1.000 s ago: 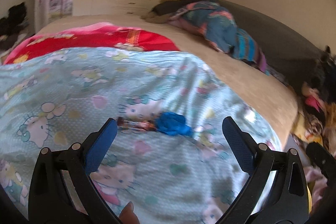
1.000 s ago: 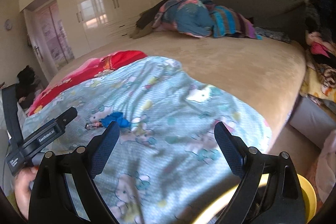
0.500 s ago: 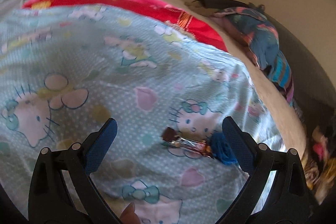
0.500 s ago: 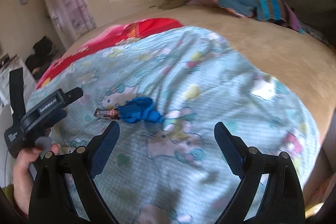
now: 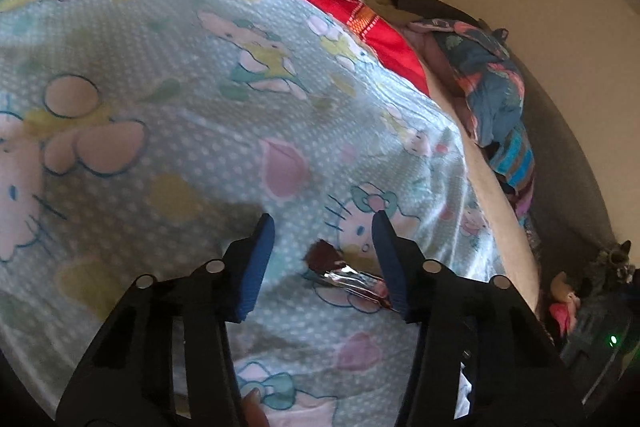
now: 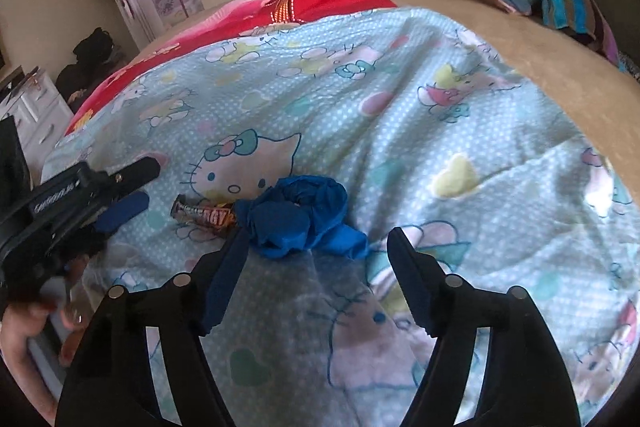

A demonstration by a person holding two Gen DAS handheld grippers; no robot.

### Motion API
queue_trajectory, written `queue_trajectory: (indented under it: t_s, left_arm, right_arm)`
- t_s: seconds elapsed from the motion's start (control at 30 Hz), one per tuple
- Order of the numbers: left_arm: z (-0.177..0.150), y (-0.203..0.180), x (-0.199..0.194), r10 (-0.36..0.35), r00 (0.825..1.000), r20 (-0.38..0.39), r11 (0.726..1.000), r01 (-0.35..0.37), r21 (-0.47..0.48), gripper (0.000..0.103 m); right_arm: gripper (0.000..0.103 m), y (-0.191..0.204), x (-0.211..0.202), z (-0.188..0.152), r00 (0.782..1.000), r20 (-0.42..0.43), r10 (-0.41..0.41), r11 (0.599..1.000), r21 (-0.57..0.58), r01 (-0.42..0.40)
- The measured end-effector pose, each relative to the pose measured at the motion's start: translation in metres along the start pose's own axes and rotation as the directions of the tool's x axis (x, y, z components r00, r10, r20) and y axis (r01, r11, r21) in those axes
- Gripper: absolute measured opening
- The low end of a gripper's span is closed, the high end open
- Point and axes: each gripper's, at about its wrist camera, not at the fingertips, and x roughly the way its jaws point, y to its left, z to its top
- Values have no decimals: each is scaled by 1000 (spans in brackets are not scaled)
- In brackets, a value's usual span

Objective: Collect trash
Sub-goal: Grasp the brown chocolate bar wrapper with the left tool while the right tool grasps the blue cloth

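A: Biggest first. Bed (image 6: 520, 39), tan cover, with a pale-blue cartoon-cat blanket (image 6: 400, 131) spread across it; a red blanket (image 6: 320, 5) shows past its edge at 12 o'clock.

B: Trash?

A: Two pieces, both on the blue blanket, touching. Crumpled blue wad (image 6: 304, 219), and a shiny candy wrapper (image 6: 204, 215) lying flat at its 9 o'clock.

B: Right gripper (image 6: 318, 255)?

A: Jaws have just been closing, still well apart. Wad sits just beyond the tips at 12 o'clock; pads touch nothing.

B: Left gripper (image 5: 322, 247)?

A: Jaws have also been closing, now about half-spread. Wrapper (image 5: 346, 275) lies between the fingers, one end hidden behind the 3 o'clock finger. No pinch visible; holds nothing.
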Motion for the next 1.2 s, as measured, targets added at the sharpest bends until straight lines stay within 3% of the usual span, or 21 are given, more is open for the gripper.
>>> queue_trajectory:
  t_s: [0.13, 0.3, 0.4, 0.63, 0.67, 0.93, 1.13, 1.2]
  left_arm:
    - [-3, -4, 10, -55, 998, -39, 998, 54, -27, 39]
    - [-10, -5, 32, -66, 993, -102, 997, 61, -53, 25]
    - [-11, -5, 40, -57, 992, -112, 998, 53, -43, 17]
    - [-14, -15, 48, -76, 987, -145, 997, 77, 1, 10]
    - [-14, -17, 47, -87, 985, -148, 996, 89, 8, 0]
    - [-16, -36, 36, -135, 980, -148, 982, 151, 109, 0]
    - [-17, -38, 26, -124, 984, -131, 977, 144, 156, 0]
    - [-17, -36, 31, -157, 974, -163, 975, 179, 132, 0]
  right_arm:
    - [60, -2, 12, 2, 1000, -27, 13, 1000, 5, -13]
    - [20, -4, 18, -2, 997, -53, 49, 999, 14, -48]
    - [12, -3, 17, -7, 997, -50, 51, 999, 12, -50]
    - [9, -11, 3, -19, 999, -9, 44, 998, 49, -44]
    - [9, -13, 0, -20, 999, -3, 39, 998, 51, -38]
    - [9, -36, -34, -27, 999, 49, -4, 994, 112, -1]
    - [9, -48, -72, -35, 994, 109, -15, 991, 134, 0]
    - [9, -51, -87, -39, 992, 129, -13, 990, 142, -6]
